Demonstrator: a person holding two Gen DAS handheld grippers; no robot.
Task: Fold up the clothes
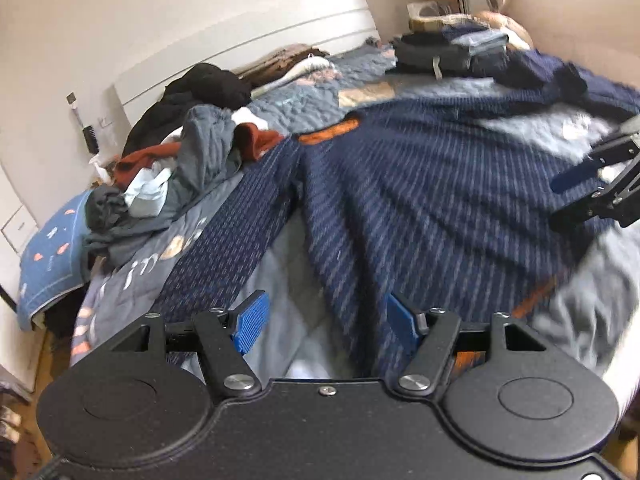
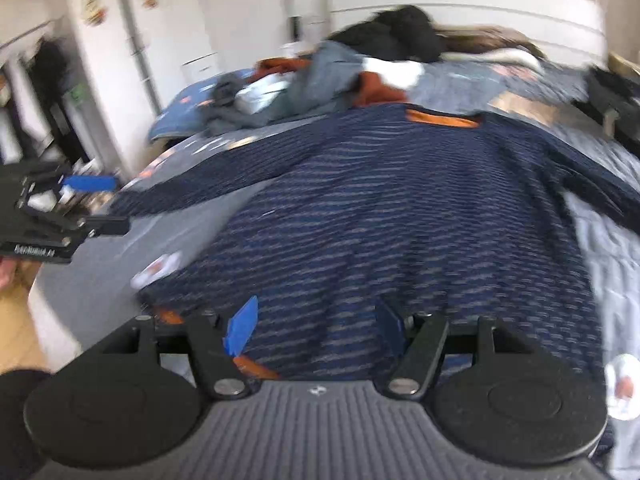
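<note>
Left hand-held gripper (image 1: 326,320) and right hand-held gripper (image 2: 316,328): blue pads apart, nothing gripped, both angled down over the navy sweater (image 2: 400,220), side by side.

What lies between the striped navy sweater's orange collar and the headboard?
In both wrist views, a heap of loose clothes on the quilt lies between the sweater collar and the headboard.

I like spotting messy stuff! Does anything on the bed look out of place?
Yes. The striped navy sweater is spread out fairly flat, but beside it a heap of unfolded clothes lies crumpled in a jumble, rust, grey and black pieces tangled together on the quilt.
</note>
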